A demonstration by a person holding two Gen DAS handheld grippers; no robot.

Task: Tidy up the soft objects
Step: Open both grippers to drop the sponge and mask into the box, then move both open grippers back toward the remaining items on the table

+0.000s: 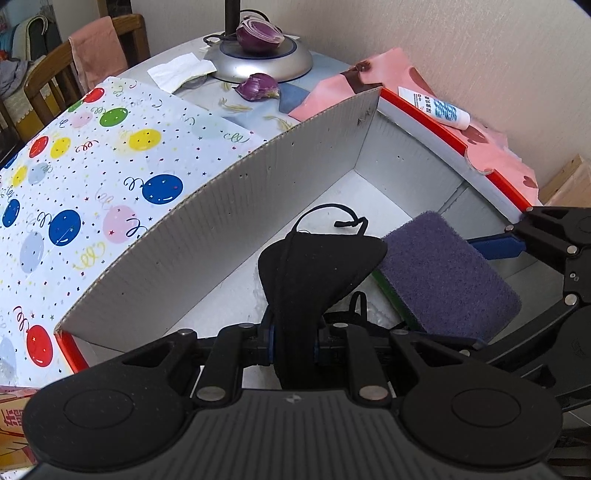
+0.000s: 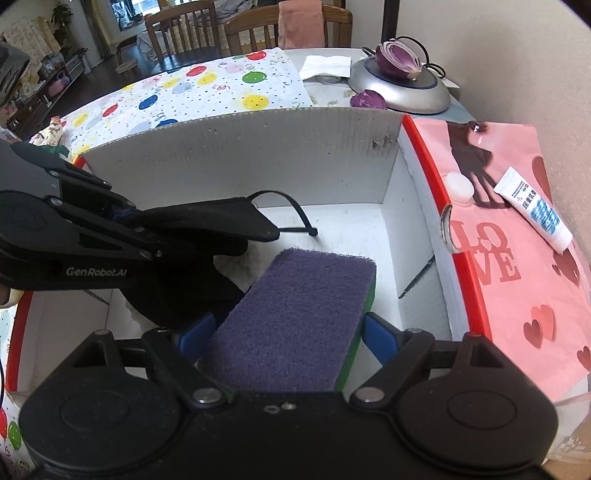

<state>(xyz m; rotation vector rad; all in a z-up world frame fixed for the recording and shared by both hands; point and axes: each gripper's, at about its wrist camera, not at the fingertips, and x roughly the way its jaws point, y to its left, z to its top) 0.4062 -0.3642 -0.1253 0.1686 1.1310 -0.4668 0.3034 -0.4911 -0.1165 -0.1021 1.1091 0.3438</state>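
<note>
While over box, left wrist view: left gripper clamped on black mask, mask hanging inside box near front wall. Right wrist view: right gripper clamped wide on purple sponge, inside box, beside mask.

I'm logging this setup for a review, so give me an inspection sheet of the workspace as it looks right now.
Surface: table under balloon-print cloth and pink sheet.
Job's things: black face mask and purple sponge, both over the open cardboard box.
Clutter: cut red onion, onion piece, tube, tissue.
Grippers: left tongs shut on the mask; right tongs astride the sponge.
Cables: black cord by the lamp base.
Surroundings: wooden chairs, wall.
</note>
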